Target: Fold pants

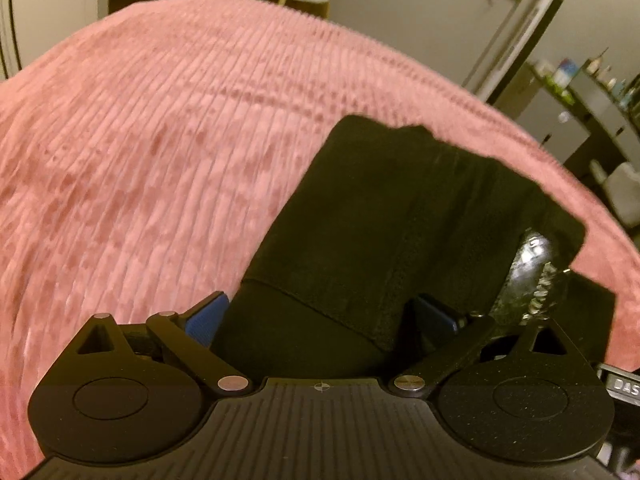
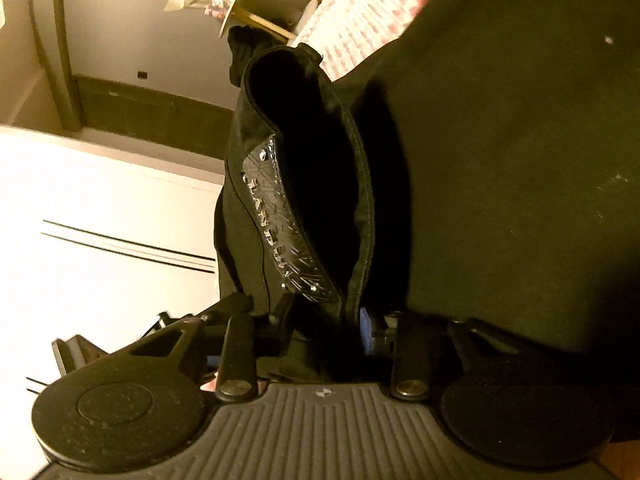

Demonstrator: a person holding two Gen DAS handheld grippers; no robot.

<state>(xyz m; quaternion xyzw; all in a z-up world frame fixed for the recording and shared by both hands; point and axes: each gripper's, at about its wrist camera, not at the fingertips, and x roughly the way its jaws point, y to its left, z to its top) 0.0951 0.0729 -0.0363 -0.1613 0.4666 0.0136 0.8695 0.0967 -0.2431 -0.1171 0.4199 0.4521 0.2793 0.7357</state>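
Both grippers, left (image 1: pixel 320 316) and right (image 2: pixel 326 320), clamp the black pants (image 1: pixel 360 220): soft, limp cloth, best held at hems.

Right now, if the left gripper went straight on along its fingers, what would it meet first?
The black pants: the fabric already lies between the left gripper fingers. Beyond that is the pink bedspread, though depth is unclear.

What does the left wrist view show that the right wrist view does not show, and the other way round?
Only the left wrist view shows the wide pink ribbed blanket spread under the pants, and shelves with bottles behind. Only the right wrist view shows the open waistband from inside, a white cabinet and a small round table. Both show the black pants and their shiny label.
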